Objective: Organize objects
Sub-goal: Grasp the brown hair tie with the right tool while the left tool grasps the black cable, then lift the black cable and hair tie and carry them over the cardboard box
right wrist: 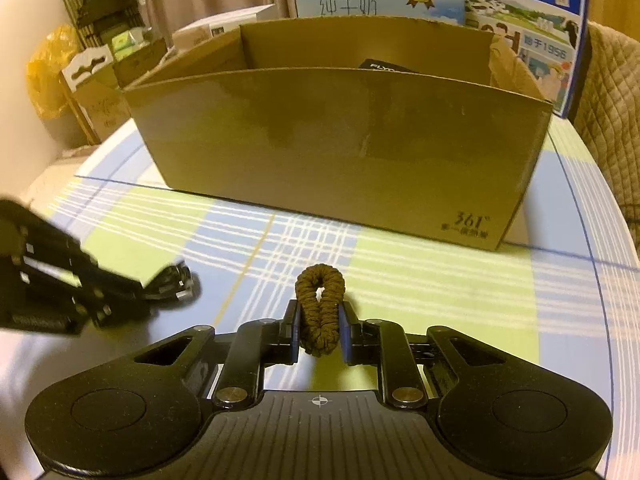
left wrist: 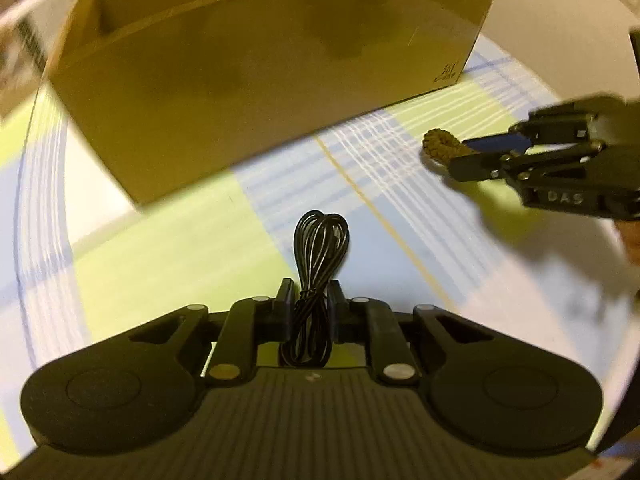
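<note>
My left gripper (left wrist: pixel 311 294) is shut on a bundled black cable (left wrist: pixel 320 248) and holds it above the checked tablecloth, in front of an open brown cardboard box (left wrist: pixel 260 80). My right gripper (right wrist: pixel 320 316) is shut on a brown braided cord loop (right wrist: pixel 320 300), also in front of the box (right wrist: pixel 340 152). In the left wrist view the right gripper (left wrist: pixel 476 156) comes in from the right with the cord loop (left wrist: pixel 440 144). In the right wrist view the left gripper (right wrist: pixel 176 284) shows at the left with the cable (right wrist: pixel 172 276), blurred.
A black item (right wrist: pixel 384 66) lies inside the box. Milk cartons (right wrist: pixel 528 20) stand behind it. A smaller cardboard box (right wrist: pixel 96 96), a yellow bag (right wrist: pixel 48 68) and a rack (right wrist: pixel 104 8) stand at the far left. A quilted chair back (right wrist: pixel 612 120) is at the right.
</note>
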### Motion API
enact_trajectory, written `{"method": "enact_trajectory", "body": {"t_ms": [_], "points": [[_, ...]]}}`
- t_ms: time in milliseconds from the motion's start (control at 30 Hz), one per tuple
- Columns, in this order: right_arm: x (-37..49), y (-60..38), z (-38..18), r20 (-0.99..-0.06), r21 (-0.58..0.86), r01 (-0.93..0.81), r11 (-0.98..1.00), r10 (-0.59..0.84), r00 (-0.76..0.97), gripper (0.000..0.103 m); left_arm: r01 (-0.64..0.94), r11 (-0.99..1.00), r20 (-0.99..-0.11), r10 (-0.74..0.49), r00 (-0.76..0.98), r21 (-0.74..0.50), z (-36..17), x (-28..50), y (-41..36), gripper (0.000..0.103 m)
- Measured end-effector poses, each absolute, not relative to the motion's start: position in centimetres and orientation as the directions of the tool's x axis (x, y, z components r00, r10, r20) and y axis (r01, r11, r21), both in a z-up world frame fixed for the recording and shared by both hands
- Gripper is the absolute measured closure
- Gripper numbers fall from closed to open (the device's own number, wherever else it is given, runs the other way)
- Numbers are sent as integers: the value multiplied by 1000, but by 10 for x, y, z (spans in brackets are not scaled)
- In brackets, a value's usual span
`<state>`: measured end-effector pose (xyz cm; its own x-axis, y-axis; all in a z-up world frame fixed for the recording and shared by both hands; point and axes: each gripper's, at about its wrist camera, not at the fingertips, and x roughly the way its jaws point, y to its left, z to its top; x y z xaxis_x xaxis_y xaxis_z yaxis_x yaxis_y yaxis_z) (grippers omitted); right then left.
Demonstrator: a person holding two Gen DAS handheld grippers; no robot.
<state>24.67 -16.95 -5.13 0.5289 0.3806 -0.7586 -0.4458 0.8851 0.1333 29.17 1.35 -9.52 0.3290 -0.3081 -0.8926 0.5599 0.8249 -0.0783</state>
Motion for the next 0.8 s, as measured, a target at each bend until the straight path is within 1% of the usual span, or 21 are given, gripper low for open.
{"method": "enact_trajectory", "body": {"t_ms": [167,367,533,600,700,800], "points": [[220,-173,-45,-760,150,-435,888,385,523,88,449,878,-880,-336,336,-164,-93,263,22,91],[203,-179,-43,-762,163,-409,898,378,525,88,458,876,-876,-335,348,-153,-86,237,15,91],[196,-179,-40,-762,172,-402,899,380,524,88,429,883,-855,-364,370,-190,-79,224,21,91],[194,-179,-40,-764,175,-400,900,380,522,88,435,882,-858,-357,369,-180,-79,219,18,91],[194,-180,-41,-763,163,-400,902,372,528,88,473,871,-872,-330,361,-133,-84,216,8,91],[195,-182,-42,-766,165,-392,905,368,528,88,503,858,-868,-326,375,-105,-88,212,2,90]]}}
